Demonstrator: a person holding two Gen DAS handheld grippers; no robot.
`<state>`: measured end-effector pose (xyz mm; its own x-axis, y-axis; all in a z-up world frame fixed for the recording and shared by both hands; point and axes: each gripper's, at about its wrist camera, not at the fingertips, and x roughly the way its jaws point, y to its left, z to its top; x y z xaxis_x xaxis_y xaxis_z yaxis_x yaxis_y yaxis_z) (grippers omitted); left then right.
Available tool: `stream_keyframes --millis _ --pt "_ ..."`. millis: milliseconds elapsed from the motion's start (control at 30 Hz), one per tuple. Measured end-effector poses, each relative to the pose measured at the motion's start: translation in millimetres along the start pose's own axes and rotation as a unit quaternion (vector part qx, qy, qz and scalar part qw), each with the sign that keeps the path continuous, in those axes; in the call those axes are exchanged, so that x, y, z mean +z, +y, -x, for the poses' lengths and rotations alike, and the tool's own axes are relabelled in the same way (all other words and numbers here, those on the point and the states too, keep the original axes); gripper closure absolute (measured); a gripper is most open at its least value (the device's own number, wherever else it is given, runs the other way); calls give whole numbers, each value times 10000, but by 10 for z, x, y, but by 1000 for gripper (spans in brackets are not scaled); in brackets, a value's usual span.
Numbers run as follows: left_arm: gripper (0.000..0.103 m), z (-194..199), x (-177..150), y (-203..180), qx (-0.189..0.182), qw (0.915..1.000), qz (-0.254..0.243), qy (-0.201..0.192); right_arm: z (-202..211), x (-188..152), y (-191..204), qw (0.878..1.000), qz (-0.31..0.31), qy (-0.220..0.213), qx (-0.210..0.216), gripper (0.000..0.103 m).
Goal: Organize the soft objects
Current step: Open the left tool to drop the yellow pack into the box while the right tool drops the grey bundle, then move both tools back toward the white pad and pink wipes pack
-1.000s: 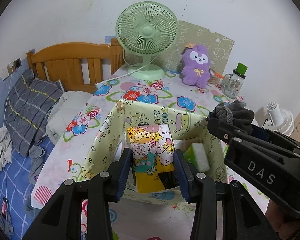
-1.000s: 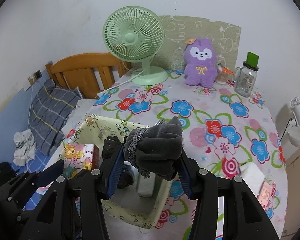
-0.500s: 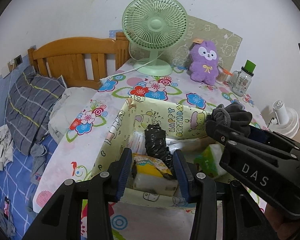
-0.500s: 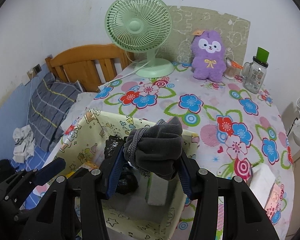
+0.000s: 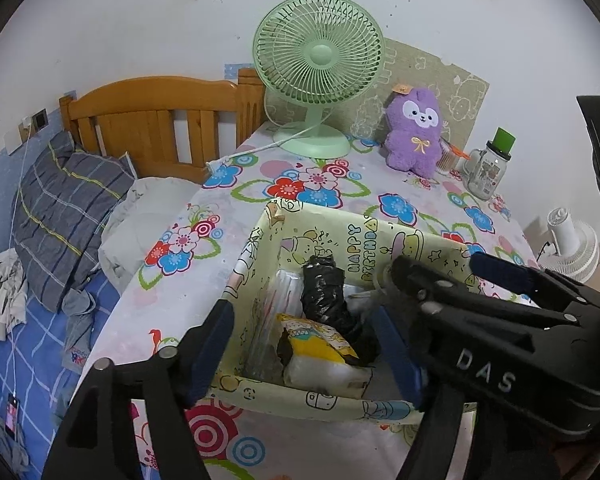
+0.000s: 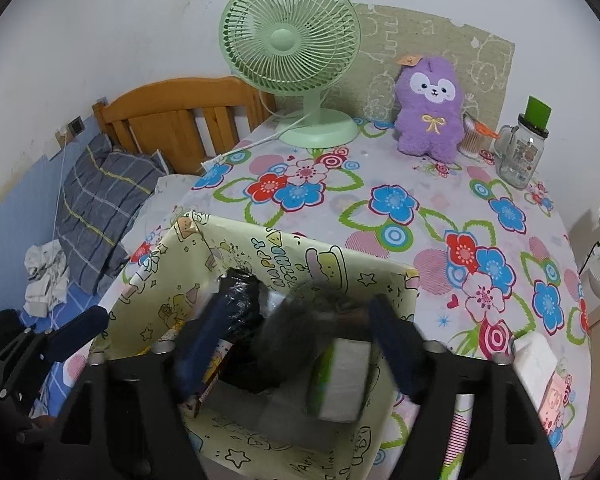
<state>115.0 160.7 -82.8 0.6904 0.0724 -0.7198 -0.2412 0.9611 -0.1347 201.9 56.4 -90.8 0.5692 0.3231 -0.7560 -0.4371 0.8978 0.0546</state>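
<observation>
Table (image 6: 420,184), flowered cloth; bed (image 5: 40,240) off at 9 o'clock. Yellow box (image 5: 352,236) sits at the near edge, under both tools.

Progress, as judged: well along. Box already holds a black bundle (image 5: 324,292), a yellow pack (image 5: 320,344), a green-and-white pack (image 6: 340,376) and clear wrapping. Grey cloth (image 6: 300,320), blurred, lies between the right gripper's (image 6: 296,344) spread pads over the box mouth, apparently dropping in.

Left to do, maybe: purple plush (image 6: 430,108) upright at 12 o'clock beside the fan (image 6: 290,44); white pack (image 6: 534,356) on the table at 3 o'clock of the box.

Tools: right gripper jaws have just been opening, cloth released, pads not pressing it. Left gripper (image 5: 304,344) jaws also just been opening, wide, straddling the near box wall; the yellow pack lies below them, ungripped.

Jar (image 6: 520,156) at 1 o'clock, not soft.
</observation>
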Motion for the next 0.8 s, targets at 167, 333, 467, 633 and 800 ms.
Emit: stream_keyframes --millis 167,333,467,633,800 --pt "25 14 0 0 -2 10000 5 -27 32 2 18 10000 33 -60 -8 21" --pt "25 46 7 -12 -9 10000 4 -52 79 -11 -16 9999 -19 -102 -28 21" --pt "25 93 12 -86 -43 9999 -50 -106 170 -28 -93 9998 -97 -182 -57 21" --pt "25 144 15 -249 -149 9996 -166 -156 315 -62 -246 9992 -224 -292 -145 21" --pt "23 218 -9 -512 -285 9986 -379 -228 475 -135 -495 9980 -414 -385 -274 21"
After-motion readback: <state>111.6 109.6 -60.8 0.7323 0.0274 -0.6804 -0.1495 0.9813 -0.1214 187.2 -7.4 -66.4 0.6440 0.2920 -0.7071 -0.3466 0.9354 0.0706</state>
